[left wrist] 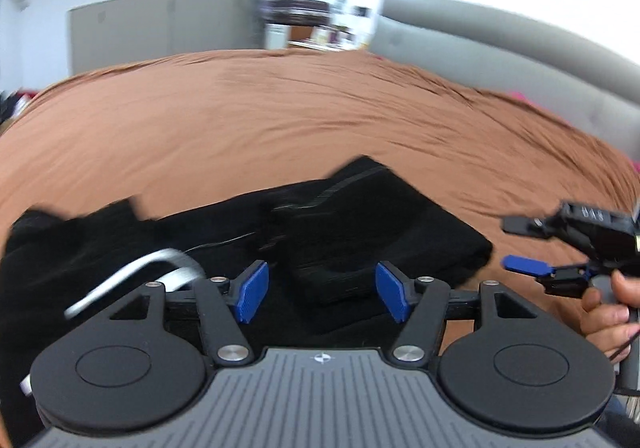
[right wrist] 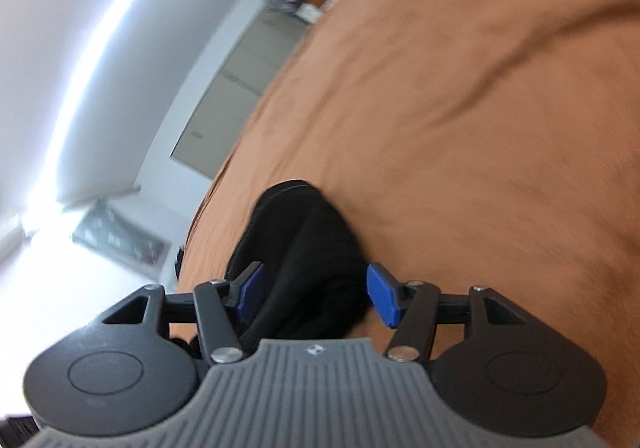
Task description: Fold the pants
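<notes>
Black pants (left wrist: pixel 360 224) lie on the brown bed sheet (left wrist: pixel 280 108), partly folded into a thick bundle with more cloth spread to the left. My left gripper (left wrist: pixel 323 294) hovers just over the bundle, blue pads well apart and pressing on nothing. At the right edge of the left wrist view, my right gripper (left wrist: pixel 516 244) is held in a person's hand (left wrist: pixel 604 312), its two fingers apart with nothing between them. In the right wrist view, my right gripper (right wrist: pixel 316 294) is open over one end of the pants (right wrist: pixel 304 232). The view is rolled and blurred.
The brown sheet (right wrist: pixel 460 108) stretches wide beyond the pants. A grey padded headboard (left wrist: pixel 500 36) runs along the right, and grey wardrobe doors (left wrist: pixel 160 32) stand at the back. A blurred silver curved thing (left wrist: pixel 120 288) crosses the cloth at the left.
</notes>
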A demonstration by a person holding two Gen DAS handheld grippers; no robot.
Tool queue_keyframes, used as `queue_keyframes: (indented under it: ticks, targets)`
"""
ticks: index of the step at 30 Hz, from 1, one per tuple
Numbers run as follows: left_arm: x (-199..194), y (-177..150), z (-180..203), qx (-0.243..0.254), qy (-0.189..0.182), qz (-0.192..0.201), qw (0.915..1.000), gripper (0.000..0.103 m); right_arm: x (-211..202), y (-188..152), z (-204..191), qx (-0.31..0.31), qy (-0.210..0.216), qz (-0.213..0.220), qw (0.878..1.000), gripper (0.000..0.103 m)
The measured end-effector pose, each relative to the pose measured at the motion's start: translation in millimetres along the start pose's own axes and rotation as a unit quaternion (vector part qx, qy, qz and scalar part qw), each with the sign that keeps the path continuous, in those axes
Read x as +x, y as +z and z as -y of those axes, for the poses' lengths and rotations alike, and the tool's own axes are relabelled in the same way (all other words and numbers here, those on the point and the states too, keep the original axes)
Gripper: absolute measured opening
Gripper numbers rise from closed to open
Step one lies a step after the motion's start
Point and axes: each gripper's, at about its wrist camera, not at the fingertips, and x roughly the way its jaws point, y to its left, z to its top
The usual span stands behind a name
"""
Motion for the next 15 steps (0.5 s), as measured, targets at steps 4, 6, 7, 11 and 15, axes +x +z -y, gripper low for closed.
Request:
queue_keyframes:
  ticks: [4,6,7,11,15]
  targets:
    - [32.6,2.0,37.7,0.071,-0.016,-0.028,0.9970,0.076,3.9,8.7,14.2,0.043,0.001,-0.001,0.999,0.071]
    - [43.0,-1.3,52.7,0.093,-0.021,-0.037,0.9947,0.077,16.4,15.8,13.1,0.037,-0.007,-0.015,0.999,0.071]
    - [45.9,-3.8,59.0,0.103,-0.025,-0.039,0.9936,0.078,22.6,17.3,12.4,0.033,-0.005,-0.022,0.999,0.071]
    - [56.5,-11.7,79.5,0.147,-0.033,-0.047,0.9875,0.082,44.3,23.4,6.7,0.022,-0.011,-0.061,0.998,0.051]
    - [71.0,-19.2,100.3,0.207,-0.044,-0.058,0.9756,0.086,49.9,30.5,6.0,0.036,-0.001,-0.080,0.996,0.038]
